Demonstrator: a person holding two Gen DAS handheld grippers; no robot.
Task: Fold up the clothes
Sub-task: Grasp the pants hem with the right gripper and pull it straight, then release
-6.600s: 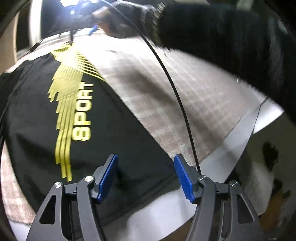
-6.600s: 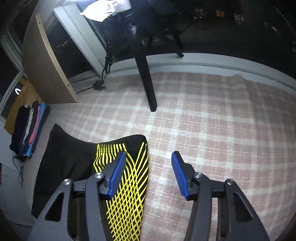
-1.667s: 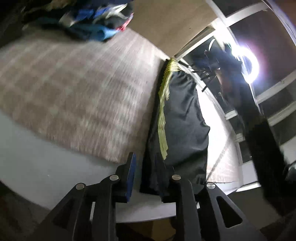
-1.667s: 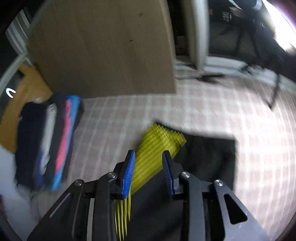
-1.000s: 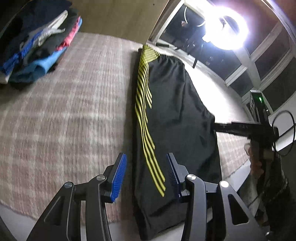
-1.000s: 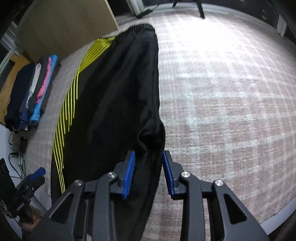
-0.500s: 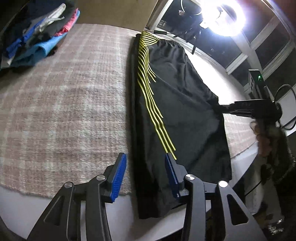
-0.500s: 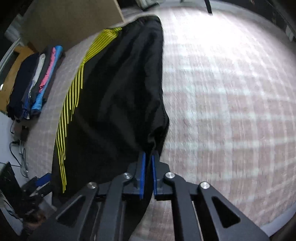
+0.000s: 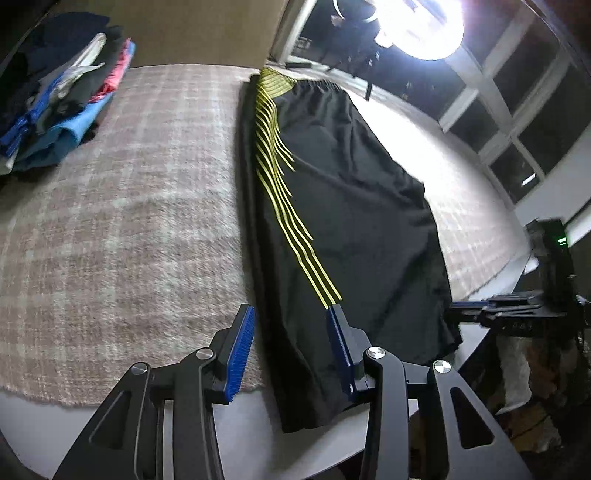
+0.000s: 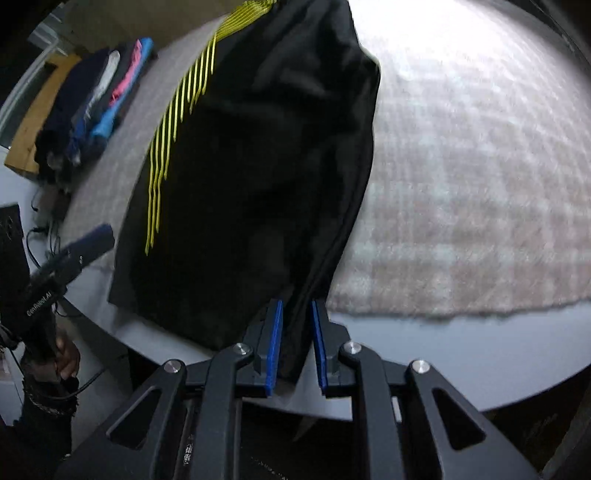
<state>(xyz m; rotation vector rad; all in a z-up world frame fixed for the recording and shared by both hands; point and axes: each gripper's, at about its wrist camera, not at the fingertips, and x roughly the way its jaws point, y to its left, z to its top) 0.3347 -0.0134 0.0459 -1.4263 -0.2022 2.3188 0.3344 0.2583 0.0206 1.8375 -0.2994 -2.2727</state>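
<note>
Right claw [image 10: 295,306] pinched narrow on the near right hem corner of the long black shorts with yellow side stripes [image 9: 351,203], cloth bunched between the pads and drawn up off the surface. Left claw [image 9: 291,310] agape, straddling the near left hem just where the stripes end, gripping nothing.

Stretched lengthwise from near edge to far edge of the worktop [image 9: 258,443], waistband far, hem spilling past the pink-beige plaid blanket [image 9: 129,221] onto bare grey.

Seemingly halved along its length, with one striped side up; no crosswise fold yet in place, so hem-to-waistband probably left.

Towards the far left corner, a stack of folded clothes in blue, pink and dark cloth [image 9: 62,110]; beyond the far edge, a glaring ring lamp [image 9: 421,26]. Nothing lying across the path between hem and waistband.
</note>
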